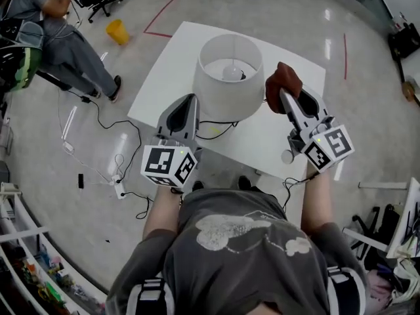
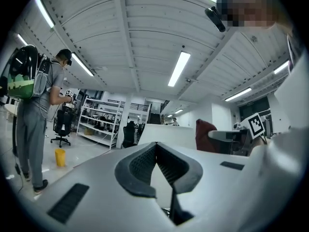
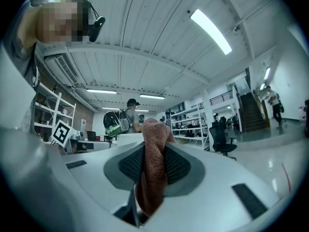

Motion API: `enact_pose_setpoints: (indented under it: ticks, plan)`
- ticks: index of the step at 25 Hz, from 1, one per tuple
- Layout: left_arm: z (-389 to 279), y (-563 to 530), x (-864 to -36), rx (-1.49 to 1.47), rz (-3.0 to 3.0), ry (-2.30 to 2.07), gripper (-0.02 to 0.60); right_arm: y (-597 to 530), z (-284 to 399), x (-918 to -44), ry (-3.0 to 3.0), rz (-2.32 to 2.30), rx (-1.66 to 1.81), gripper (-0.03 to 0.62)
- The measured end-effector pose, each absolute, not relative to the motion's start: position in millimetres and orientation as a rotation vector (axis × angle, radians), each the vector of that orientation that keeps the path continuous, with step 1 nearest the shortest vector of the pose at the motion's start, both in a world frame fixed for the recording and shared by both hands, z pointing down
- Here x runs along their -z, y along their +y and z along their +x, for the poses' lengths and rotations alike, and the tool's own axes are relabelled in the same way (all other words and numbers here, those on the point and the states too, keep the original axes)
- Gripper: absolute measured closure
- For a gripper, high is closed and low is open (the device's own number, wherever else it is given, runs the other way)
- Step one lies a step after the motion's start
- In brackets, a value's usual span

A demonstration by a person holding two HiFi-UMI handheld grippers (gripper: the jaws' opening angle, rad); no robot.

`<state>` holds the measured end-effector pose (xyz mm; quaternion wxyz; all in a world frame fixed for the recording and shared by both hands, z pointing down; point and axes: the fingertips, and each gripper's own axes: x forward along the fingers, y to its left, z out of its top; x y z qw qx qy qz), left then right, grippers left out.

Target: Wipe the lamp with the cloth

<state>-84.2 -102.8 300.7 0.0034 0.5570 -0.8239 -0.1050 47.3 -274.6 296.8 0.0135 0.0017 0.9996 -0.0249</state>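
Lamp [image 1: 226, 77] on white table [image 1: 167, 71]

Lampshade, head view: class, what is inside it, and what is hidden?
Inside the white lampshade a round bulb shows. Whatever holds it up underneath is covered by the shade.

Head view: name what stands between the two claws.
The white drum-shaped lamp shade stands between the left claw and the right claw, shown in the head view.
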Motion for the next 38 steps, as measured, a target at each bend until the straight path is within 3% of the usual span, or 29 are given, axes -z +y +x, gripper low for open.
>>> enact_pose_setpoints:
  ticks: [12,31,38]
  plan:
    - [-90.2,-100.1,-296.4,0.375,1.991,-2.377,0.574,-204.5,38.6,-313.1,3.179,-0.143,-0.027,0.503]
    - [-78.7,-86.2,-358.3,0.258,2.107,-2.047,0.574,-161.6,51.7,-435.2,3.279,-0.469,0.387,0.503]
    - [-77.9,-88.9,-349.7,0.259,2.072,-2.110,0.574,-160.6,65.6,-404.7,3.246,-0.410,0.326,0.503]
